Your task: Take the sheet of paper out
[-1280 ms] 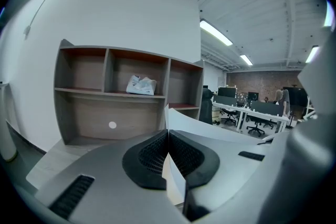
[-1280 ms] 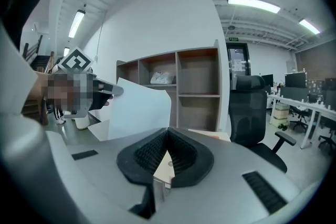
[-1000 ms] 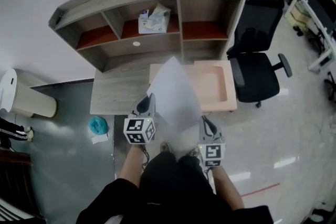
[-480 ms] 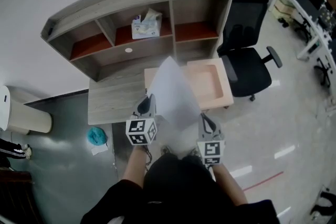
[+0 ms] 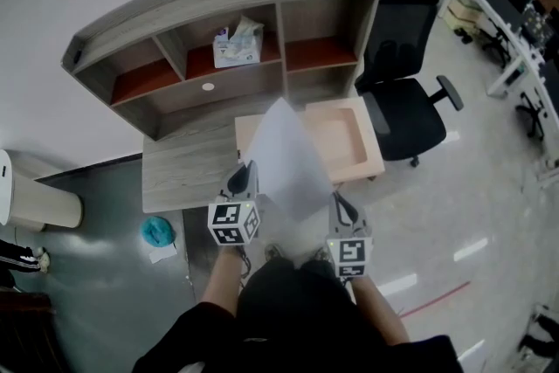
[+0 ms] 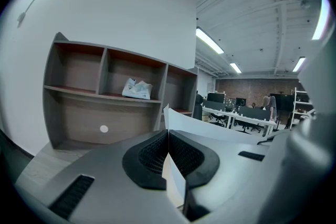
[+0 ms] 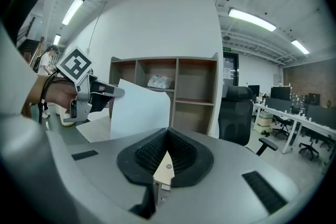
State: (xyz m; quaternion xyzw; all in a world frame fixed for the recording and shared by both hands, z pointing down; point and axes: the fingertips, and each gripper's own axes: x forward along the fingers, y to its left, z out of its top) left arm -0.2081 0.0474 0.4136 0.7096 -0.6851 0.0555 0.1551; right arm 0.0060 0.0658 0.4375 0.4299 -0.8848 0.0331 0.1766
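A white sheet of paper [image 5: 288, 155] hangs tilted in the air above the front of the wooden desk [image 5: 188, 162], held between my two grippers. My left gripper [image 5: 248, 176] is shut on the sheet's left edge; the paper [image 6: 174, 186] shows pinched between its pads. My right gripper [image 5: 336, 202] is shut at the sheet's lower right corner. In the right gripper view the sheet [image 7: 139, 110] rises to the left of the jaws, and the left gripper [image 7: 113, 93] clamps its far edge. A peach tray [image 5: 371, 144] lies on the desk behind the paper.
The desk carries a hutch of open shelves [image 5: 288, 9] with a tissue pack [image 5: 236, 44] in the middle bay. A black office chair [image 5: 410, 113] stands right of the desk. A white bin [image 5: 35, 201] and a teal object [image 5: 159, 230] are on the floor at left.
Both grippers keep hold of the raised sheet in much the same pose. The head view has drifted, so the desk, hutch and chair sit slightly further left in the picture.
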